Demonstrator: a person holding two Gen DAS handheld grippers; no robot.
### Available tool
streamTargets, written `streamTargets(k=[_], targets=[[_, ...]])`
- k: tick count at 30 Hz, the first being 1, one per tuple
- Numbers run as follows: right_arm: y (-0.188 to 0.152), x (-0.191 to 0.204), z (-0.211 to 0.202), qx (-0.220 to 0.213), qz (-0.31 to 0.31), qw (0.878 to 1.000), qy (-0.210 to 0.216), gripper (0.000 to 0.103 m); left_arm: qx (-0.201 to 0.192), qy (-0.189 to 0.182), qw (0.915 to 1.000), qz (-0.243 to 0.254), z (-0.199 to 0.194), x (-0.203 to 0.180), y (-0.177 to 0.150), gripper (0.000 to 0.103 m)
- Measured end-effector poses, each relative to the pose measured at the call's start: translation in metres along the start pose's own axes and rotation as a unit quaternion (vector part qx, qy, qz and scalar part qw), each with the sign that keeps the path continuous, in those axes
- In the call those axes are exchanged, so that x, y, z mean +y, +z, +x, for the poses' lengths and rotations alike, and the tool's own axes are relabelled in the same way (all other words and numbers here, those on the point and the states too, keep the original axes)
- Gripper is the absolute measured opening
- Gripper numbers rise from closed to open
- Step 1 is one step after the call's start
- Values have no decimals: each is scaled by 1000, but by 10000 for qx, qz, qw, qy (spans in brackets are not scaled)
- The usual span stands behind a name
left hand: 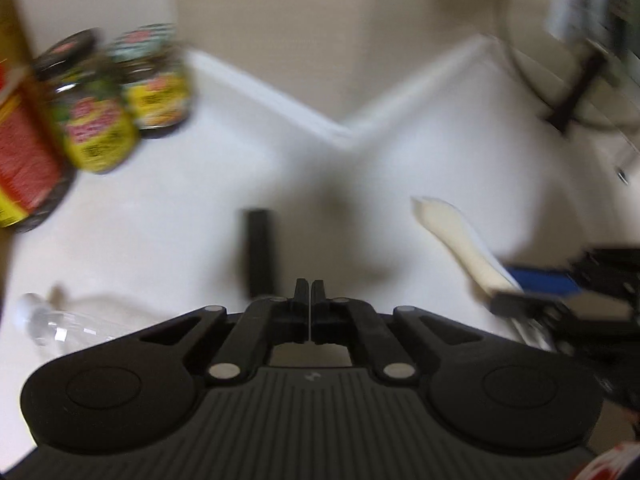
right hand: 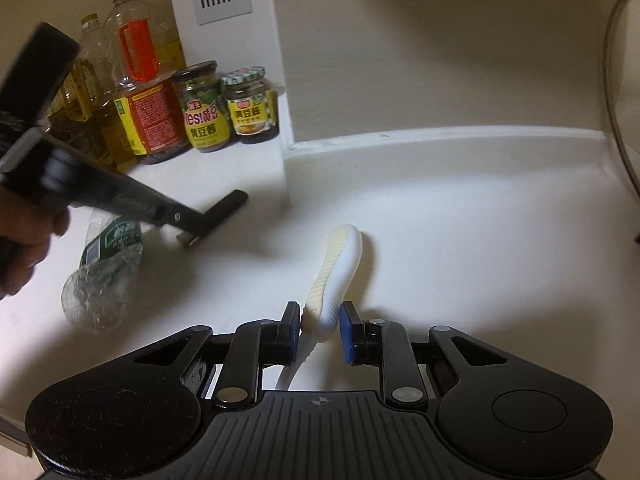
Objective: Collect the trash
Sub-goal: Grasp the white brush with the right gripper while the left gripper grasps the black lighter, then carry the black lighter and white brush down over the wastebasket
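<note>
White counter [right hand: 440, 208]; right hand-held gripper [right hand: 320, 322] apparently clamps white handle [right hand: 340, 260].

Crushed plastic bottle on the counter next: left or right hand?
Left, probably. The left gripper is shut and empty, close beside the crushed bottle. The right gripper is shut on the white handle, so it would have to drop that first.

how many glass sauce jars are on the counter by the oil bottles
2. One black-lidded jar stands next to the big oil bottle; one checked-lid jar sits just right of it, by the white column. More could hide behind the bottles.
</note>
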State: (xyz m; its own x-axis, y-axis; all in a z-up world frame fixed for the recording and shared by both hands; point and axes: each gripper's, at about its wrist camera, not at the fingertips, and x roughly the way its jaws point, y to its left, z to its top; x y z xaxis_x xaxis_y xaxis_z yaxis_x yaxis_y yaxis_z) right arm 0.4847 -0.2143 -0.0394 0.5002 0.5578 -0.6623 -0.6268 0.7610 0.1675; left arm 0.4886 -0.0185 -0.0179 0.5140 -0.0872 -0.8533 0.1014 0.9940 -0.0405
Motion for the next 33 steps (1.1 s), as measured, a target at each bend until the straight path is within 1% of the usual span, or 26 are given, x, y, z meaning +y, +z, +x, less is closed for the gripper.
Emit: streamTargets(k=[2, 3, 4, 5, 6, 7, 8, 11, 14, 16, 18, 19, 21, 23, 25, 27, 29, 31, 33], targets=[[-6, -5, -4, 32, 60, 10000, -65, 22, -28, -109, 9998, 153, -3, -15, -6, 0], [-8, -7, -6, 37, 88, 9999, -99, 22, -137, -123, 9997, 177, -7, -19, -9, 0], [-11, -9, -8, 45, 121, 9998, -132, 22, -263, -20, 9995, 160, -10, -21, -11, 3], [-13, -10, -10, 49, 160, 9997, -158, 22, -356, 133, 9992, 90, -13, -19, -13, 7], [-14, -11, -12, 50, 195, 9996, -176, 22, -411, 239, 9989, 4, -14, -15, -13, 9], [-15, -12, -13, 53, 220, 9996, -182, 22, -429, 332, 9985, -111, -14, -9, -11, 16], [-16, -12, -14, 48, 228, 9996, -184, 22, -414, 478, 9978, -218, -12, -3, -9, 25], [-16, -12, -14, 16, 253, 9995, -169, 22, -364, 758, 9961, -283, -5, 12, 0, 28], [-15, -12, -12, 9, 287, 9995, -123, 22, -167, 744, 9967, -265, 10, 20, 8, 28], [-14, -14, -12, -9, 282, 9996, -87, 22, -48, 863, 9961, -163, 18, 19, 10, 28], [-15, -17, -13, -36, 289, 9996, -72, 22, 16, 747, 9971, -152, 20, 19, 11, 27], [-15, -19, -14, -56, 306, 9995, -73, 22, 32, 716, 9973, -135, 20, 18, 10, 20], [-16, -24, -17, -86, 345, 9993, -88, 22, 30, 600, 9982, -66, 15, 11, 6, 20], [-17, -26, -19, -93, 358, 9992, -124, 22, 1, 428, 9991, 62, 8, -7, -1, 20], [-21, -29, -22, -68, 352, 9992, -180, 22, -21, 164, 9998, 149, 1, -27, -13, 20], [-26, -31, -27, -57, 360, 9991, -237, 22, -60, -88, 9997, 199, -8, -48, -27, 20], [-32, -34, -32, -53, 368, 9988, -305, 22, -111, -262, 9991, 308, -16, -68, -42, 20], [-38, -36, -37, -33, 357, 9987, -349, 22, -168, -334, 9987, 332, -20, -81, -54, 20], [-43, -36, -40, -54, 321, 9987, -385, 22, -263, -264, 9985, 396, -22, -90, -64, 20]])
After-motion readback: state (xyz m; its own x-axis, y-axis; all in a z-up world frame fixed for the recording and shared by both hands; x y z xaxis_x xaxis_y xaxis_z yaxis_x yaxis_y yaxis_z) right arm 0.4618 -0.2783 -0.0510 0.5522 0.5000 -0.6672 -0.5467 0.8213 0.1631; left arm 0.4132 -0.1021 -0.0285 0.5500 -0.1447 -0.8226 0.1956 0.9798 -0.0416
